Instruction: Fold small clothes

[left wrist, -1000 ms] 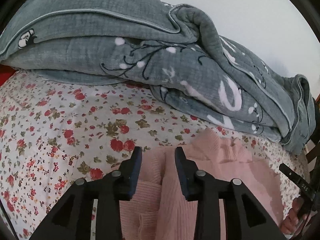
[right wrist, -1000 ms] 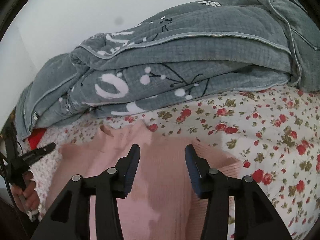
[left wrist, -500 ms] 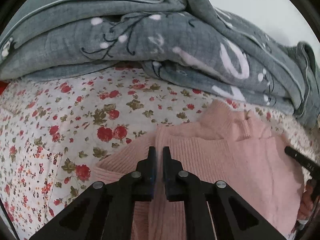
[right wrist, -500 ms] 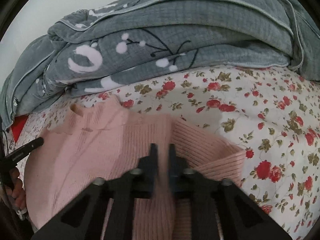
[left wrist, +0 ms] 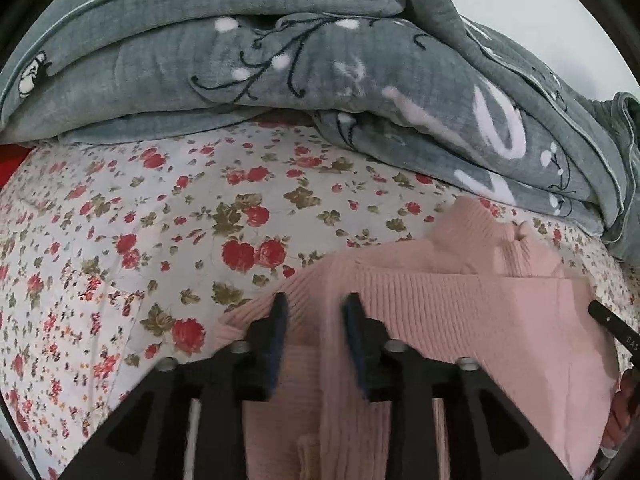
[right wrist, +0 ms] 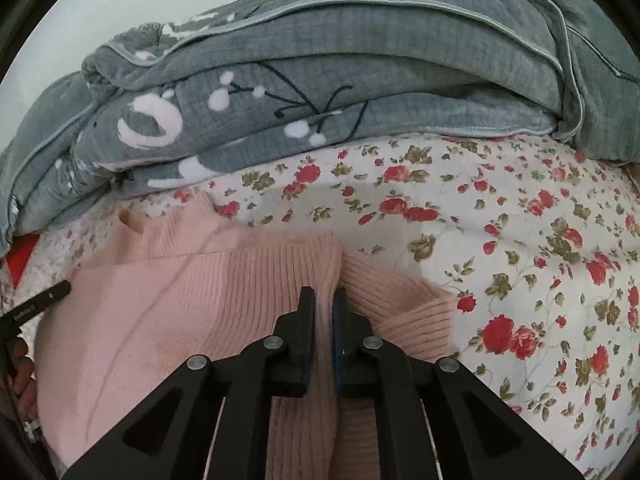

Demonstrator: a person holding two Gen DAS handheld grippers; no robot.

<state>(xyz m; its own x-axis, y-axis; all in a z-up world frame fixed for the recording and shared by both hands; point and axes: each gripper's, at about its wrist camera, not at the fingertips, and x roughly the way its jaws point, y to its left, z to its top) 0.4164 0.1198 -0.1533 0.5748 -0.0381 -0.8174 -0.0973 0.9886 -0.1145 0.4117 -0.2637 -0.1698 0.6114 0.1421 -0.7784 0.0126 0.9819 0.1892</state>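
A pink ribbed knit sweater (left wrist: 460,312) lies on the floral bedsheet, its bottom part folded up over its body and its collar toward the grey blanket. My left gripper (left wrist: 316,312) is open, its jaws apart on either side of the sweater's folded left edge. In the right wrist view the same sweater (right wrist: 200,292) fills the lower left. My right gripper (right wrist: 323,300) is shut on the sweater's folded right edge, with fabric pinched between its jaws.
A thick grey blanket (left wrist: 280,64) with white and dark patterns is piled at the back, also in the right wrist view (right wrist: 340,64). The floral bedsheet (left wrist: 120,240) spreads left and, in the right wrist view (right wrist: 540,260), right. A white wall is behind.
My left gripper has gone from shut on the sweater's edge to open. My right gripper closed on the fold half a second ago and stays shut. The fold has moved up toward the collar.
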